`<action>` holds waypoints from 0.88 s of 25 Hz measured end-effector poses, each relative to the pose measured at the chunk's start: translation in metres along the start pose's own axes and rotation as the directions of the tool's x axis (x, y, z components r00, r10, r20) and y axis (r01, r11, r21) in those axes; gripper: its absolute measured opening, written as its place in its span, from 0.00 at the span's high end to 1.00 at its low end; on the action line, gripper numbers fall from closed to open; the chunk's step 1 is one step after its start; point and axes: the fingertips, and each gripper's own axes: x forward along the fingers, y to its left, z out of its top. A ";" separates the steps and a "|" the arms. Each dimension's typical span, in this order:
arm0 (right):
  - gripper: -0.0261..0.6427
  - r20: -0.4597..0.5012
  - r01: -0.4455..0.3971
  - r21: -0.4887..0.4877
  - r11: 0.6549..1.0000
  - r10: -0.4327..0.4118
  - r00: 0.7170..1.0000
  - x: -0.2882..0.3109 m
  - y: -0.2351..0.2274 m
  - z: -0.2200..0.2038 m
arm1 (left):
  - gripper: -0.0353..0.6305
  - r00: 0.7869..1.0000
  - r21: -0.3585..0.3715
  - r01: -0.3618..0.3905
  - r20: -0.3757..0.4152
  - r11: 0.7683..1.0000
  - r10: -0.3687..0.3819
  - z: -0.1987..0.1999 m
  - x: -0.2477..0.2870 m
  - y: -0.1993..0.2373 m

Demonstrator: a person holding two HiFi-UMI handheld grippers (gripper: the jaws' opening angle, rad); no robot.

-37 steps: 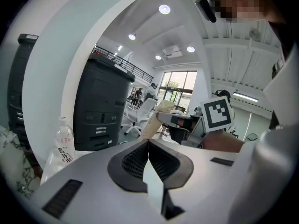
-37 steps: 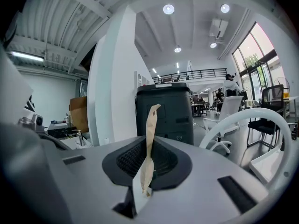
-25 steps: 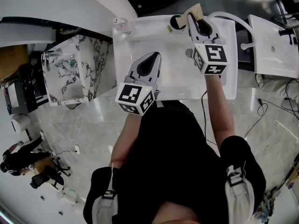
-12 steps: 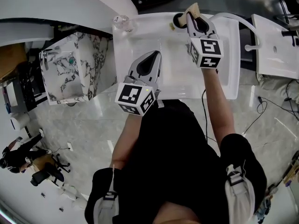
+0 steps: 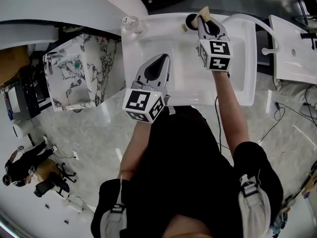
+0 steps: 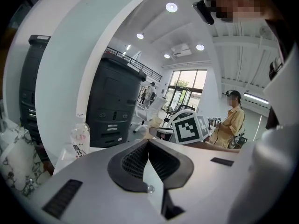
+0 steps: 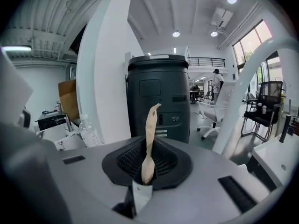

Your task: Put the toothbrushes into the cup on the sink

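In the head view the white sink lies ahead, with a dark-mouthed cup on its far rim. My right gripper hovers just right of the cup, shut on a toothbrush in a beige paper wrapper that sticks out past the jaws. In the right gripper view the wrapped toothbrush stands upright between the shut jaws of the right gripper. My left gripper is over the basin's near side, shut and empty; in its own view the left gripper shows closed pads.
A clear plastic bottle stands at the sink's far left corner. A marble-patterned basin sits to the left and another white sink to the right. A white curved faucet pipe arches by the right gripper.
My right gripper has drifted a little away from me and left along the sink's far rim, staying by the cup with the toothbrush held. The left gripper has not moved.
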 end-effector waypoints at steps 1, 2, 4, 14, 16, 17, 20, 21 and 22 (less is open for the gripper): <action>0.89 -0.007 0.005 0.005 1.000 -0.005 1.000 0.000 -0.001 -0.002 | 0.92 1.000 0.000 0.000 0.000 1.000 0.000 0.000 0.000 0.000; 0.89 -0.015 0.011 0.006 1.000 -0.011 1.000 0.001 -0.002 -0.005 | 0.93 1.000 0.001 0.001 0.000 1.000 -0.001 0.000 0.000 -0.001; 0.89 -0.029 0.017 0.006 1.000 -0.017 0.999 0.001 -0.003 -0.011 | 0.92 1.000 0.003 0.004 0.001 1.000 -0.004 0.000 0.000 -0.002; 0.89 -0.093 0.009 0.011 1.000 -0.008 0.996 0.002 0.001 -0.031 | 0.93 1.000 -0.009 -0.004 -0.005 1.000 0.004 -0.006 -0.003 -0.002; 0.89 -0.103 0.009 0.007 1.000 -0.008 0.995 0.003 0.001 -0.035 | 0.92 1.000 -0.010 -0.006 -0.005 1.000 0.006 -0.007 -0.004 -0.001; 0.89 -0.107 0.008 0.006 1.000 -0.008 0.994 0.003 0.000 -0.037 | 0.92 1.000 -0.010 -0.006 -0.004 1.000 0.006 -0.007 -0.004 -0.002; 0.89 -0.116 0.004 0.007 1.000 -0.004 0.993 0.001 0.000 -0.041 | 0.93 1.000 -0.009 -0.007 -0.003 1.000 0.007 -0.008 -0.005 -0.004; 0.89 -0.119 0.003 0.008 1.000 -0.002 0.993 0.001 0.000 -0.041 | 0.92 1.000 -0.009 -0.007 -0.002 1.000 0.006 -0.008 -0.005 -0.005; 0.89 -0.120 0.002 0.007 1.000 -0.001 0.993 0.001 0.000 -0.042 | 0.93 1.000 -0.009 -0.006 -0.002 1.000 0.006 -0.008 -0.005 -0.005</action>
